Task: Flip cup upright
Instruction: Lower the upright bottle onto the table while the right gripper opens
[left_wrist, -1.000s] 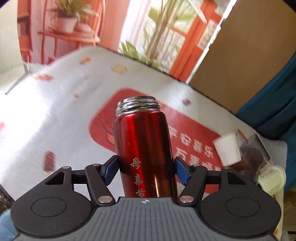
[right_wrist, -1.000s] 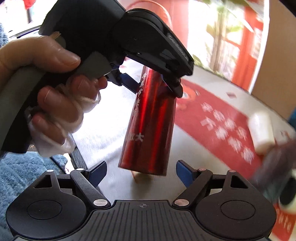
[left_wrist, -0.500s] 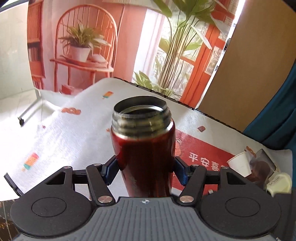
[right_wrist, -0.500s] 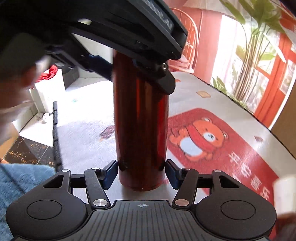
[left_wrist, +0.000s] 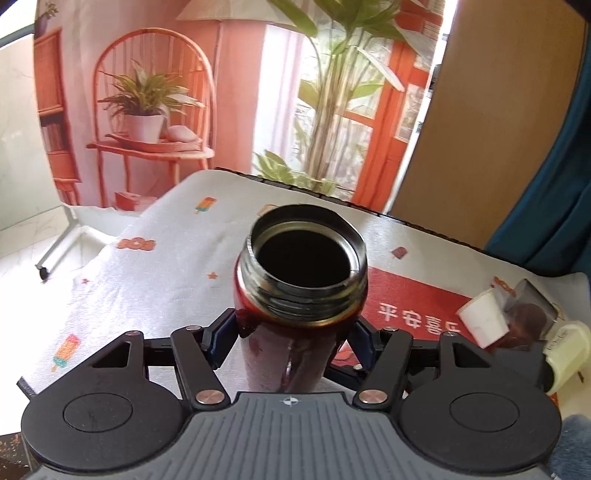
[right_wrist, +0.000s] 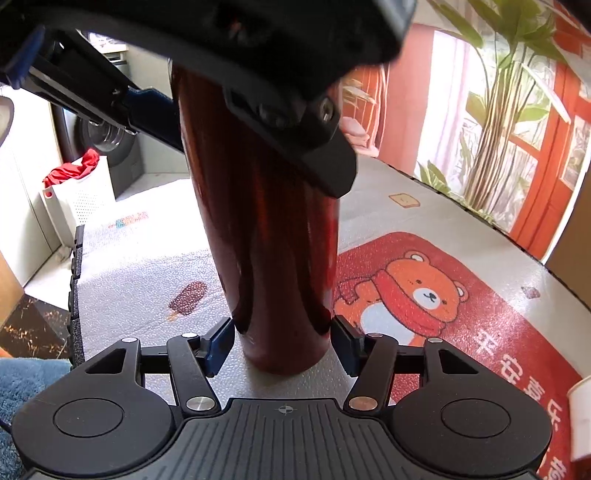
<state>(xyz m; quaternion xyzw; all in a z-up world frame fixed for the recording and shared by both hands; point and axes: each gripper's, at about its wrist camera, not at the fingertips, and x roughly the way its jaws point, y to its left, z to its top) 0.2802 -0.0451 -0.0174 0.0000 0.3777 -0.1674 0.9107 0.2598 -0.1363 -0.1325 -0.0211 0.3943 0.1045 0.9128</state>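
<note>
The cup is a red metal flask (left_wrist: 295, 332) with a steel threaded mouth, standing upright with the open mouth up. My left gripper (left_wrist: 291, 338) is shut on its upper body, blue pads on both sides. In the right wrist view the flask (right_wrist: 269, 221) stands with its base on the table. My right gripper (right_wrist: 282, 341) is shut on the flask near its base, pads touching both sides. The left gripper's body (right_wrist: 258, 74) shows above, still around the flask.
The table (left_wrist: 147, 280) has a white printed cloth with a red bear mat (right_wrist: 443, 306). A white paper cup (left_wrist: 484, 317), a brown packet (left_wrist: 532, 317) and a cream lid (left_wrist: 569, 347) lie at the right. The table's left edge (right_wrist: 74, 295) is close.
The flask went from tilted and lifted to upright, with its base down on the table. My right gripper closed on its base. The left wrist view now looks down into the mouth.
</note>
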